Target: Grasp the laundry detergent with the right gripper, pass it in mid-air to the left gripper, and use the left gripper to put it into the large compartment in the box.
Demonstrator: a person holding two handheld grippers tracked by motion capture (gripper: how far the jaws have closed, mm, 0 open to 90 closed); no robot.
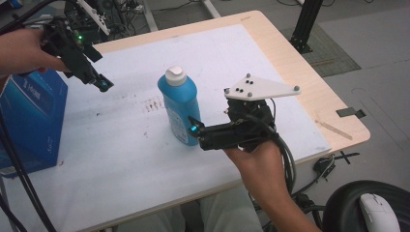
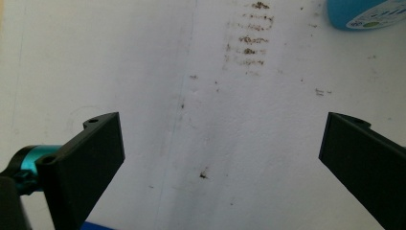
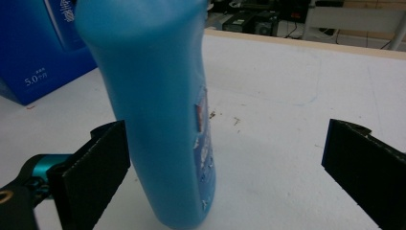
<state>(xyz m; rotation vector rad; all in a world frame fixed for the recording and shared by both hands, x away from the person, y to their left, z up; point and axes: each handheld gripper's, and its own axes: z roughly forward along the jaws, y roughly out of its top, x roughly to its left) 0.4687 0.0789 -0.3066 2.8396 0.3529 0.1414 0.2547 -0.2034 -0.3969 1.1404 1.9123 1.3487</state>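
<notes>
A blue bottle (image 1: 180, 104) with a white cap stands upright on the white sheet (image 1: 125, 140) near the table's middle. My right gripper (image 1: 192, 125), held in a hand that comes from the lower right, is level with the bottle's lower half. In the right gripper view the bottle (image 3: 158, 110) stands between the jaws of the open right gripper (image 3: 225, 163), close to the left jaw and far from the right one. My left gripper (image 1: 100, 84) hovers at the far left, open (image 2: 222, 148) over stained sheet, with the bottle's base (image 2: 364, 12) off to one side.
A large blue box (image 1: 29, 121) sits at the table's left edge, under the left hand, and shows behind the bottle as the blue box (image 3: 43, 48). Brown smudges (image 2: 251, 38) mark the sheet. A black post (image 1: 304, 24) stands beyond the table's far right corner. Cables hang off the front right.
</notes>
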